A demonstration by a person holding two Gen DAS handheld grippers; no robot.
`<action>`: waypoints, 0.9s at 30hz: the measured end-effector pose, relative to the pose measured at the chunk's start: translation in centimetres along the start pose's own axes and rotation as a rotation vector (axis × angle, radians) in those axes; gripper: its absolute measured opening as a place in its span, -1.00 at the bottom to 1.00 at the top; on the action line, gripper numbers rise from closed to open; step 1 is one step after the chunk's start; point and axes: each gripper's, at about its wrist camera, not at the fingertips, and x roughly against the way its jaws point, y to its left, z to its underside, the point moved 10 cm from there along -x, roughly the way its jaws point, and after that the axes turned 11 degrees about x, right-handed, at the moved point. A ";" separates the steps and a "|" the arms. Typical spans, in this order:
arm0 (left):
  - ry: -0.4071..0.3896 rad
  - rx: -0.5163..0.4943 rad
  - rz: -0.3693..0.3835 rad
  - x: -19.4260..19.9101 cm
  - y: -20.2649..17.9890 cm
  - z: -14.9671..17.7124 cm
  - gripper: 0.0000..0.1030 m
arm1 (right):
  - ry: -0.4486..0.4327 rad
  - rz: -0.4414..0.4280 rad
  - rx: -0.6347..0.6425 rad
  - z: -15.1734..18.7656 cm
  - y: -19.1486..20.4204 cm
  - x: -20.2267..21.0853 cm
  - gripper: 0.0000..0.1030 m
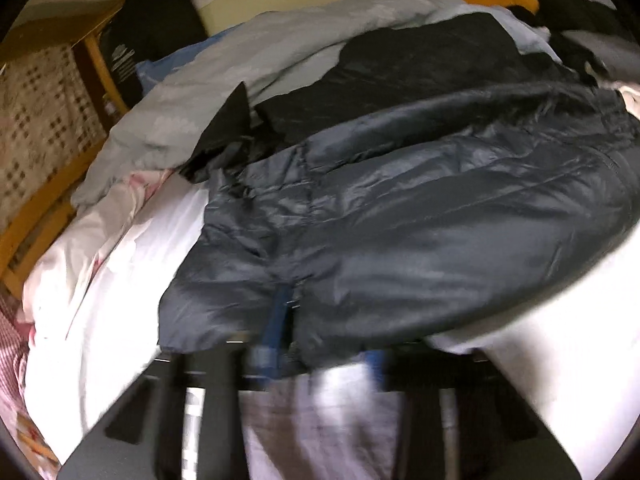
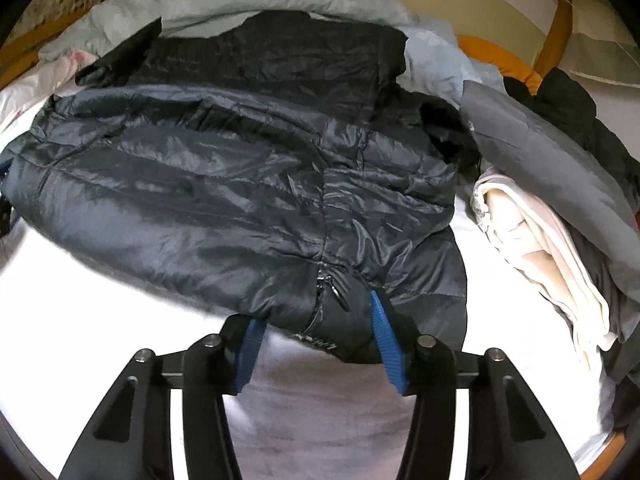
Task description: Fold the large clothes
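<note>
Nearest me, my right fingers (image 2: 316,332), black with ribbed blue pads (image 2: 385,344), straddle the near hem of the dark grey-blue quilted puffer jacket (image 2: 240,184), just where the zip (image 2: 334,292) ends. The hem bunches between the pads and both seem to touch it, so I judge I have a hold there, though not a tight one.

My left fingers (image 1: 320,336) are blurred. One blue pad (image 1: 276,320) sticks up into a pucker of the jacket's (image 1: 400,208) near edge and the other sits close beside it, so they look clenched on the fabric, but I cannot tell for certain.

The jacket lies spread across the white sheet of the bed (image 2: 100,280), its collar at the far side. Behind it lie a black garment (image 2: 272,48) and a rumpled pale grey quilt (image 2: 192,0). A cream folded cloth (image 2: 536,248) is stacked to the right.

The shell is thin, glossy nylon, crinkled and puffed in stitched bands. It should be light, soft and springy, and slippery under the pads. I'd take it by the hem or the zip seam, where layers are stitched thick, not by the smooth panels.
</note>
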 end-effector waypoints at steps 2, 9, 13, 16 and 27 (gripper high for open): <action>-0.029 0.019 0.022 1.4 0.2 -0.5 -0.69 | -0.041 0.017 0.015 -0.5 0.1 1.1 -0.48; -0.037 0.086 0.024 8.3 2.7 -0.7 -0.68 | -0.093 -0.107 0.032 0.6 2.1 6.3 -0.64; 0.092 0.133 0.098 8.5 3.1 2.9 -0.65 | -0.015 -0.191 0.011 3.5 3.1 6.4 -0.64; 0.144 0.131 0.107 8.7 3.8 4.7 -0.64 | -0.002 -0.213 0.049 4.5 3.6 7.4 -0.62; 0.177 0.099 0.149 8.1 4.0 -0.4 -0.33 | 0.034 -0.264 0.024 0.3 -0.2 8.8 -0.46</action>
